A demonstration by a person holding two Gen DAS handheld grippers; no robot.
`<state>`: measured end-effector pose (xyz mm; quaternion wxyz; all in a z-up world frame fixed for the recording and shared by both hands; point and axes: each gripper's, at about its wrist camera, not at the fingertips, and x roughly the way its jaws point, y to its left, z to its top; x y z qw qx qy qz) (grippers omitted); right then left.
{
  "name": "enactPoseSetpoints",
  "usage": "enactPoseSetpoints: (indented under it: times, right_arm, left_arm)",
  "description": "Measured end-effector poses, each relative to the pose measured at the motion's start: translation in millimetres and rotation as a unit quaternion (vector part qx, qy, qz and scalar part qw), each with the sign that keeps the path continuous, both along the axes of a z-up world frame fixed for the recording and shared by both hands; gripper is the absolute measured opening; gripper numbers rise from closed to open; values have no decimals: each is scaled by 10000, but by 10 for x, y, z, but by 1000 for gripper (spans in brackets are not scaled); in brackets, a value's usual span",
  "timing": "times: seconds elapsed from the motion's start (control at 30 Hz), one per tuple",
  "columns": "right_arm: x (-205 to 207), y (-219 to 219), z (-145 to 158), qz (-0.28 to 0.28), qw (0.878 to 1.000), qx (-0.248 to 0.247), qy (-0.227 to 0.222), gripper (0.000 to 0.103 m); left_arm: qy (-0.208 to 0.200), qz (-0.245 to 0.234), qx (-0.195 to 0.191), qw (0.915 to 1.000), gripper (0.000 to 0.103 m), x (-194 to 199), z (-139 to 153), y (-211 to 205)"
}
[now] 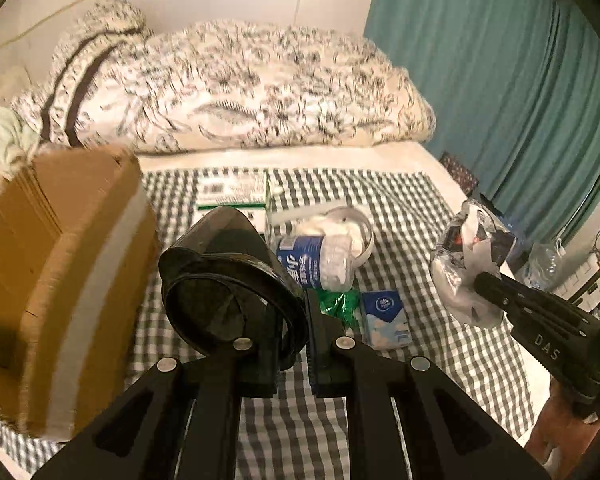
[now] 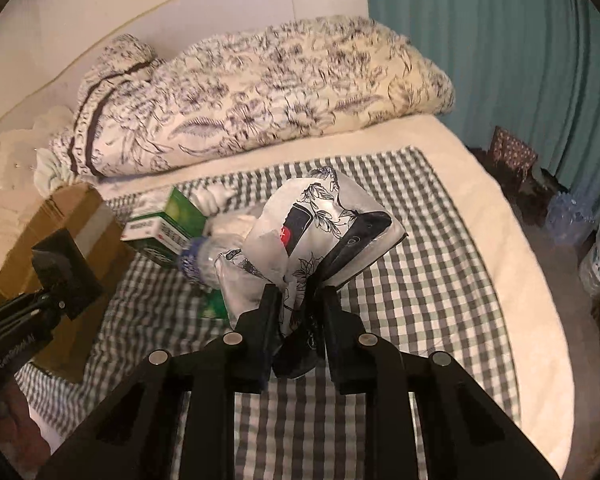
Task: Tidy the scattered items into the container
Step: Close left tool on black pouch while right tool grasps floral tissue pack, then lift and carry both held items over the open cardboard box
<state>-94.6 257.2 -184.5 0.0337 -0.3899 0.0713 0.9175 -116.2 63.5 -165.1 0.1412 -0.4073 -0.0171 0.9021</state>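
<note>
Scattered items lie on the checked cloth [image 1: 400, 216]: a bottle [image 1: 320, 260], a tissue pack [image 1: 384, 316]. Left gripper [image 1: 292, 344] clenches a dark lid [image 1: 228, 280] beside the cardboard box [image 1: 60, 272] at left; right gripper [image 2: 300, 320] grasps a printed pouch [image 2: 316, 224] lifted above the cloth.

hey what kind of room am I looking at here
Most likely a bedroom. The work surface is a bed with a checked sheet, a folded floral quilt lies along its far side, and a teal curtain hangs beside it.
</note>
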Motion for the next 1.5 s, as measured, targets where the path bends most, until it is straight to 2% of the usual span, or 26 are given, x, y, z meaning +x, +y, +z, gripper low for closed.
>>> enactPoseSetpoints:
  times: [0.43, 0.77, 1.07, 1.5]
  right_arm:
    - [677, -261, 737, 154, 9975, 180, 670, 21]
    - [1186, -364, 1133, 190, 9932, 252, 1120, 21]
    - [1382, -517, 1395, 286, 9891, 306, 1413, 21]
    - [1223, -882, 1473, 496, 9873, 356, 1468, 21]
  left_arm:
    - [726, 33, 64, 9973, 10, 566, 722, -207]
    - [1337, 53, 5, 9910, 10, 1042, 1195, -305]
    - [1579, 118, -22, 9874, 10, 1261, 1357, -465]
    - [1677, 336, 40, 9853, 10, 1171, 1469, -889]
